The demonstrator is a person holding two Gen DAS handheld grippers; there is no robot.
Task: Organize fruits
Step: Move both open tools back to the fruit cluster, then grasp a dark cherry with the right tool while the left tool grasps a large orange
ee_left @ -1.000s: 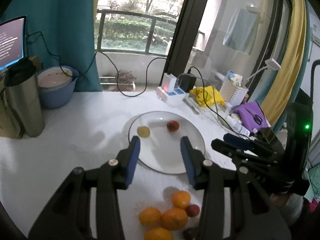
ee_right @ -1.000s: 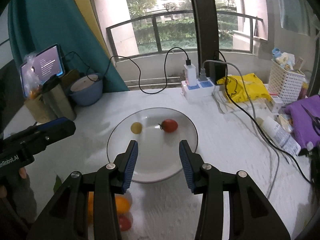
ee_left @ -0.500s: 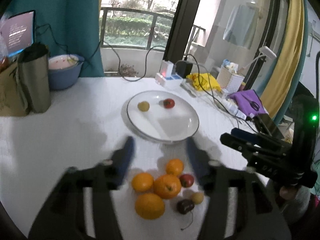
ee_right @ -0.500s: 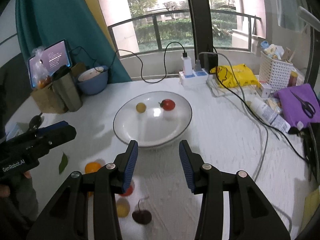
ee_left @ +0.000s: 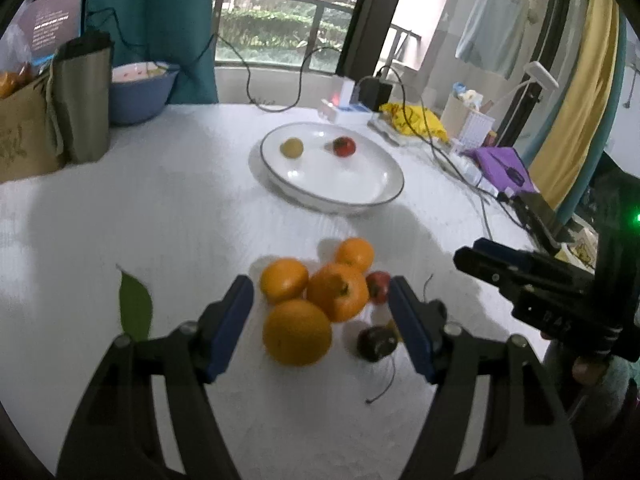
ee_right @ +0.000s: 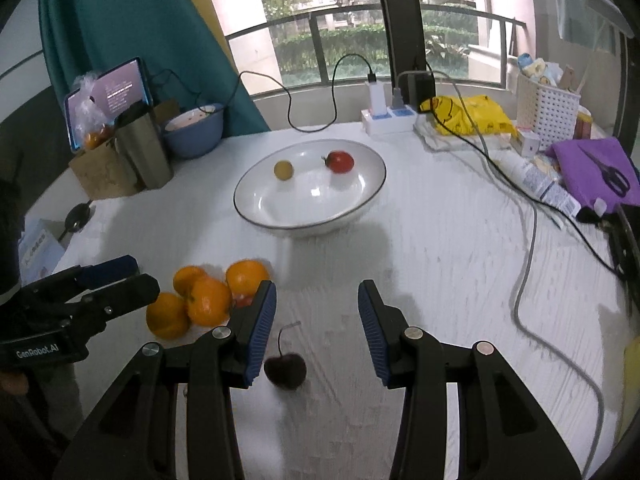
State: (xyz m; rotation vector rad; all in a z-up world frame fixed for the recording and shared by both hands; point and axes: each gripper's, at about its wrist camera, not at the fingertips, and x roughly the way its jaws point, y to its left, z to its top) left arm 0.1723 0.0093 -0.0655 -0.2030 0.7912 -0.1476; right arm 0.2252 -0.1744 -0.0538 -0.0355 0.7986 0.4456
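1. Both grippers have pulled back from the white round plate (ee_right: 256,216) to the cluster of orange mandarins (ee_left: 320,296) on the white table — likely the next pick begins.
2. The left gripper (ee_left: 320,312) is spread wide, empty, flanking the mandarins.
3. The right gripper (ee_right: 316,324) is spread too, empty — a dark cherry (ee_right: 285,370) lies just beside its left finger.

Surface (ee_right: 440,240): white cloth, matt, finely ribbed. Plate (ee_right: 256,216): glossy white ceramic, thin dark rim line. Oranges (ee_left: 297,337): dimpled, satin peel. Cherry (ee_right: 285,371): dark, smooth skin. Tumbler (ee_left: 82,100): brushed metal, matt black lid. Bowl (ee_right: 195,132): smooth blue plastic. Basket (ee_right: 546,110): white perforated plastic. Left tongs (ee_left: 321,322), right tongs (ee_right: 317,328): matt black plastic, ribbed blue pads (ee_right: 262,328).
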